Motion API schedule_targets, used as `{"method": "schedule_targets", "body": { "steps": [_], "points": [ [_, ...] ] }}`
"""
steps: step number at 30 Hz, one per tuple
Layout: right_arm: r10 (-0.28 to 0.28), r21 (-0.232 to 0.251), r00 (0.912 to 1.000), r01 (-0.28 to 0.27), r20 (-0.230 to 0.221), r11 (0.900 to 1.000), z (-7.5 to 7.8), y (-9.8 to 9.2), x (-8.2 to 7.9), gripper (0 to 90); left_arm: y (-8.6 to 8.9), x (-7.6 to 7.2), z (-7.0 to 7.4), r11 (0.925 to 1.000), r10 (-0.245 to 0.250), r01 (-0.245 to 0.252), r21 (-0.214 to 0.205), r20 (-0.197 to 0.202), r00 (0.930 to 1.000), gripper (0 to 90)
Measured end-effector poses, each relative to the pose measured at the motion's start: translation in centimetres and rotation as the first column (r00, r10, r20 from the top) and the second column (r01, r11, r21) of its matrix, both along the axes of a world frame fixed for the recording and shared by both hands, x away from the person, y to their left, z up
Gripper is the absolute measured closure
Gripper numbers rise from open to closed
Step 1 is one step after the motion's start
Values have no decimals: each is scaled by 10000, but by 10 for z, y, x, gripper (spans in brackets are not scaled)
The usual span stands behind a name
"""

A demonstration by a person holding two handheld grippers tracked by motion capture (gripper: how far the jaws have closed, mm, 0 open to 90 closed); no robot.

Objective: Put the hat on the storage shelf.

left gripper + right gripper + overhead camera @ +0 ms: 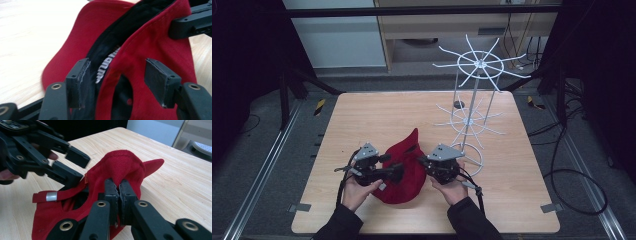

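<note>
Cap: red cap point(404, 172) lying near-centre on table point(362, 120) (white rack point(472, 107) far right).
L gripper point(120, 82): jaws gaping wide, straddling rear band, not gripping.
R gripper point(119, 195): jaws closed, pinching cap's fabric.

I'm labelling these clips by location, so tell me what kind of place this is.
Probably a lab or recording workspace, not a home: a bare wooden table on a metal frame, loose cables on the grey floor, and dark curtains around it.

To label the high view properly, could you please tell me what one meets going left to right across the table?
Left tool → red cap → right tool → white wire rack.
</note>
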State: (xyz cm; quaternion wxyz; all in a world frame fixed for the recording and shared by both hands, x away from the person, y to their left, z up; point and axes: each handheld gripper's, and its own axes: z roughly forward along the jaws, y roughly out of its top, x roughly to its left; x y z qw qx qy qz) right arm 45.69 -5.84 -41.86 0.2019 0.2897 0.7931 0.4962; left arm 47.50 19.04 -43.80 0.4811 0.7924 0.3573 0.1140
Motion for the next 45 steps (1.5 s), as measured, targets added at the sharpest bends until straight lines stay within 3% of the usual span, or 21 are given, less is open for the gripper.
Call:
{"method": "schedule_targets", "body": {
  "steps": [5,9,11,16,22,24,29,30,31,33,36,45],
  "points": [
    [120,-2,9999,-120,-38,9999,1,1,1,873,-11,4,-6,9990,-412,418,147,-355,9985,458],
    [62,-30,9999,-62,-89,10000,2,2,2,871,-12,2,-5,9989,-420,435,183,-787,9960,743],
    [64,-17,9999,-64,-101,10000,2,2,2,871,-11,0,-4,9989,-461,467,42,-867,9952,821],
    [-12,152,9997,16,-247,9999,2,1,2,844,-9,-7,3,9997,-263,259,-47,-883,9958,837],
    [-80,255,9992,90,-400,9996,3,-4,1,715,-6,-13,14,9991,-204,176,-380,-747,9970,841],
    [-69,471,9995,85,-323,9989,5,-12,-7,601,-6,-17,20,9981,-216,177,-598,-654,9976,841],
    [62,689,9997,-44,-254,9976,5,-23,-22,472,-7,-22,29,9971,-195,160,-740,-467,9987,841],
    [101,748,9997,-83,-239,9972,4,-28,-29,411,-7,-24,33,9960,-206,167,-874,-440,9988,842],
    [101,748,9997,-83,-239,9972,4,-28,-29,411,-7,-24,33,9960,-206,167,-874,-440,9988,841],
    [120,936,9985,-69,-541,9956,-3,-34,-38,360,-7,-26,37,9947,-110,76,-1029,-330,9994,841],
    [45,819,9965,24,-838,9966,-14,-36,-42,330,-6,-27,40,9931,8,-34,-1176,-220,9998,842],
    [111,1074,9877,57,-1558,9942,-41,-25,-37,302,-6,-34,52,9902,184,-141,-1392,296,9994,841]
  ]
}}
